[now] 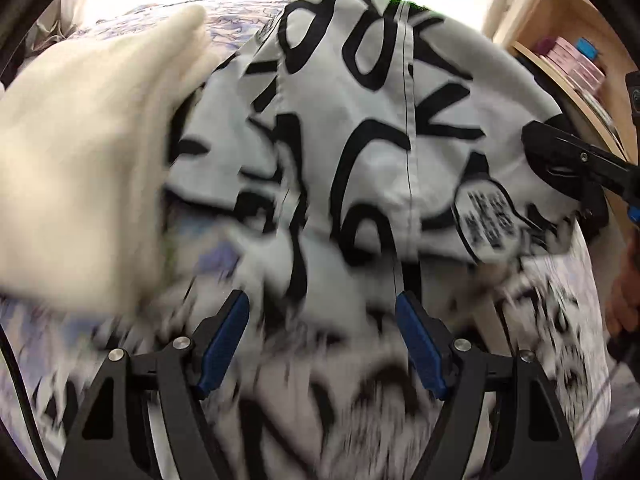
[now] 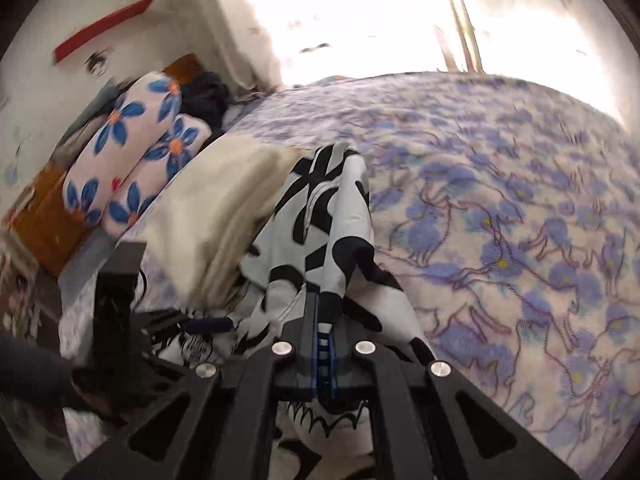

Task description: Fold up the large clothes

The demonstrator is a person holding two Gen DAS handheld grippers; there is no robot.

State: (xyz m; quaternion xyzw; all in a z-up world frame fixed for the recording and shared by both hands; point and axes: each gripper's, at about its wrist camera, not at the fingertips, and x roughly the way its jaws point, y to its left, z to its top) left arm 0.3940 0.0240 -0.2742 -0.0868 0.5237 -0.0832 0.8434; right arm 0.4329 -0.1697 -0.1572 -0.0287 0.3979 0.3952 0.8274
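The right gripper point(image 2: 326, 320) angles downward with its jaws pinched tight on a fold of the black-and-white printed garment point(image 2: 320, 216), which drapes ahead of its fingertips over the floral blanket point(image 2: 500, 240). The left gripper point(image 1: 322, 332) tilts steeply down, its blue pads point(image 1: 224, 340) spread wide above the same cloth, gripping nothing, a cream garment point(image 1: 80, 160) to their left.

Bunched white black-lettered garment point(image 1: 360, 140) on bedspread

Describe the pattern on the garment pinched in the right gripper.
White garment with bold black lettering-like marks, clearest in the left wrist view; the right gripper is shut on it.
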